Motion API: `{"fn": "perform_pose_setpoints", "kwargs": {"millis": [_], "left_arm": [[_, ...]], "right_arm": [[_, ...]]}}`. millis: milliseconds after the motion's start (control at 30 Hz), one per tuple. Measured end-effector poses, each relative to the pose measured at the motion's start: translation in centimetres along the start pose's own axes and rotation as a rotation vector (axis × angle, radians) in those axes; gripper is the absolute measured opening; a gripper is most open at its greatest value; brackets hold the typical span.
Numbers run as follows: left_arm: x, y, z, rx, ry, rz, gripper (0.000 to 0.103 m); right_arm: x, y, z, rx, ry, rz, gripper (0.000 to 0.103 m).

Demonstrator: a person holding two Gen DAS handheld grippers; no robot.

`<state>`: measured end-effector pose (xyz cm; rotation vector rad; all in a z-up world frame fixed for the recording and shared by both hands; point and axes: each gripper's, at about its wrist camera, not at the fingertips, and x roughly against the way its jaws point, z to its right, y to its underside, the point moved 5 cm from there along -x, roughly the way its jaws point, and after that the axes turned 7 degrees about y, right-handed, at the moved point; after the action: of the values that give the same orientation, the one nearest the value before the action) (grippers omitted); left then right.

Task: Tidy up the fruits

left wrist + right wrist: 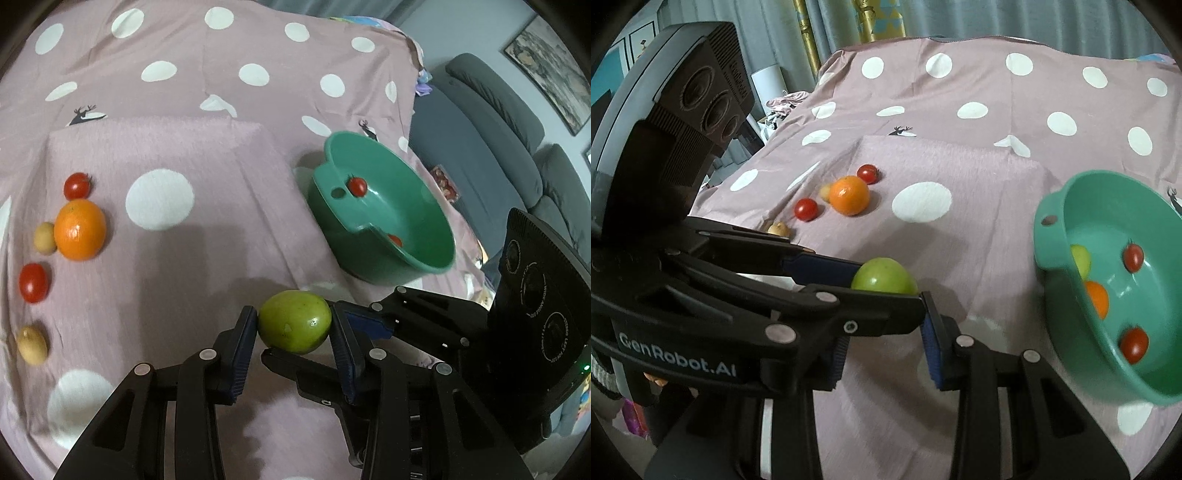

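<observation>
Bedspread (pixel 192 147) carries the green bowl (pixel 421 254) at two o'clock, already holding two tomatoes, an orange and a pale fruit. Left gripper (pixel 294 325) jaws clamp the green apple (pixel 294 322) at six o'clock; right gripper (pixel 882 332) jaws grip nothing visible. Orange (pixel 79 229), tomatoes and small fruits wait at nine o'clock.

Setting: home, living room or bedroom. Evidence: surface draped in mauve bedsheet (pixel 207 155) with white polka dots and small deer prints; grey upholstered sofa (pixel 491 122) alongside, framed picture (pixel 550 70) on wall above it; grey curtains (pixel 1015 16) behind, gold-patterned rolls (pixel 809 40) leaning against them; crumpled laundry (pixel 783 101) heaped beyond the sheet's edge; green plastic bowl (pixel 436 236) and loose fruit, including an orange (pixel 79 229) and cherry tomato (pixel 77 185), laid out on the sheet.
</observation>
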<state>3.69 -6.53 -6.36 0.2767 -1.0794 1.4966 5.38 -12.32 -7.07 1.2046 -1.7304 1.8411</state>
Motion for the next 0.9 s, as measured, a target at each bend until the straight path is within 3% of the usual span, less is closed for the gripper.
{"fn": "perform_pose_setpoints", "kwargs": {"millis": [900], "left_arm": [[0.2,0.1,5.5,-0.109,-0.028,0.01,0.04]], "right_arm": [[4.7,1.3,1.4,-0.058,0.014,0.086,0.036]]}}
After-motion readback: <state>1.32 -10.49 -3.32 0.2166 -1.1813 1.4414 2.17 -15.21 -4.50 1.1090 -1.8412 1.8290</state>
